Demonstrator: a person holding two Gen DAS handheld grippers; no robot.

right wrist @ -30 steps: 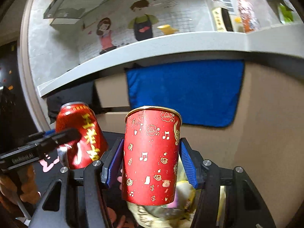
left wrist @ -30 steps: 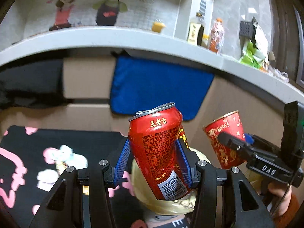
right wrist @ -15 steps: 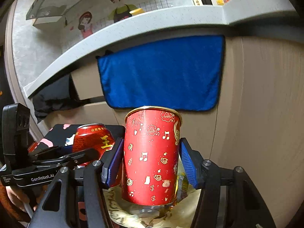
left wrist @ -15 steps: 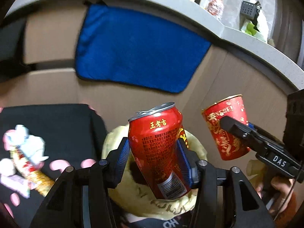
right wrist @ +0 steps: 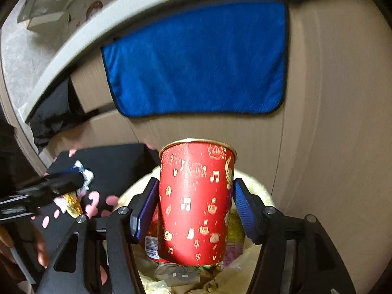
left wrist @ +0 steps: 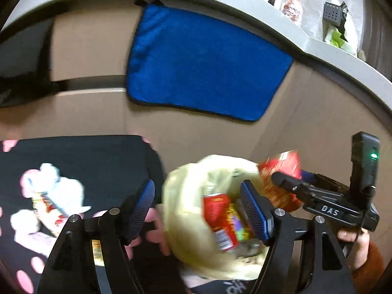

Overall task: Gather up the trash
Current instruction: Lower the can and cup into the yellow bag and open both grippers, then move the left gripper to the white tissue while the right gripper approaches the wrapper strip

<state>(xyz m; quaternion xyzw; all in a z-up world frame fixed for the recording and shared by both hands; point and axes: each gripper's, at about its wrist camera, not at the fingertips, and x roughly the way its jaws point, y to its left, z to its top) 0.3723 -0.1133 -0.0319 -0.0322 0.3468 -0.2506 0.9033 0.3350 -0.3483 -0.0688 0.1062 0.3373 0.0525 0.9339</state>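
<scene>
In the left wrist view my left gripper (left wrist: pixel 198 210) hangs over the bin lined with a yellowish bag (left wrist: pixel 181 220); its jaws are opening wide with nothing between the pads. The red can (left wrist: pixel 218 218) lies blurred inside the bag, and its barcode end (right wrist: pixel 152 245) shows under the cup. My right gripper (right wrist: pixel 194 201) stands over the same bin with an upright red paper cup (right wrist: pixel 196 201) between its jaws; they are opening, and a thin gap shows at the right pad. From the left wrist, the right gripper (left wrist: pixel 279 176) and the cup (left wrist: pixel 284 161) appear at the bag's right rim.
A black mat with pink shapes (left wrist: pixel 103 161) lies left of the bin, with a white crumpled tissue and a wrapper (left wrist: pixel 49 196) on it. A blue towel (left wrist: pixel 201 66) hangs on the beige cabinet front behind. A grey counter edge (left wrist: pixel 343 56) runs above. A hand (left wrist: pixel 352 240) holds the right gripper.
Both grippers came down over the bin. The left jaws spread and the can dropped out of them into the bag. The right jaws widened around the cup.
</scene>
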